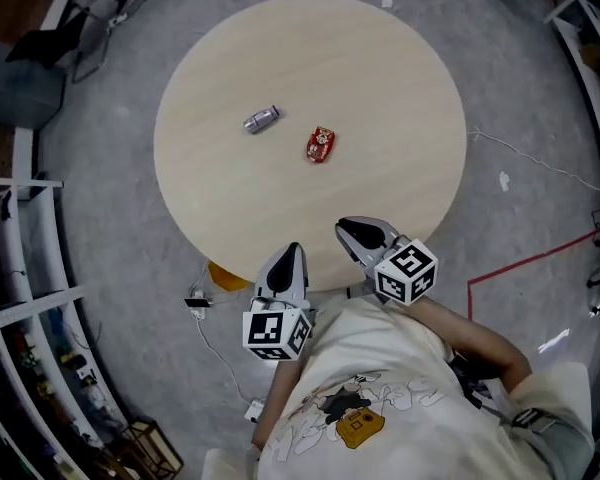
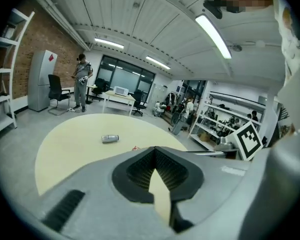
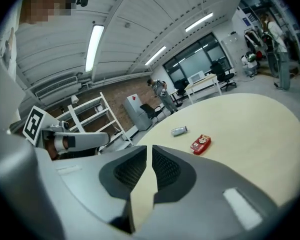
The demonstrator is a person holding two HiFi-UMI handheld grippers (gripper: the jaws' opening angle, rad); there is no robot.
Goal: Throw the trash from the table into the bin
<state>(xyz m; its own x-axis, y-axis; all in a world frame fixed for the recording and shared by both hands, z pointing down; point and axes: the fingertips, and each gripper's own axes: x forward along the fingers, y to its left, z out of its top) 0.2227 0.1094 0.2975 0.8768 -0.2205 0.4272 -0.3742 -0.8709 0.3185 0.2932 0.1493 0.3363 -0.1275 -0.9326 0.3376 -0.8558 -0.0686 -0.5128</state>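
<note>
Pale wood makes up the round counter (image 1: 380,78) in the middle of the head view. 2 pieces of trash lie near its centre: a silver can (image 1: 261,119) and, just to its lower right and not touching it, a red packet (image 1: 320,144). The left gripper (image 1: 293,250) and right gripper (image 1: 346,227) sit at the counter's lower edge, well short of both. No bin shows that I can be sure of.

The left gripper view shows that gripper's fingers (image 2: 140,171) clenched tip to tip, with nothing between them. The can lies ahead, left of centre, and only a sliver of the packet peeks over the fingers.

In the right gripper view, the fingers (image 3: 166,169) are drawn together save for a thin slit, and they are empty. The can and packet rest up and to the right of them.

As I judge it, nothing is binned yet. Both pieces are still to be grasped and carried off, and the bin is still to be found.
</note>
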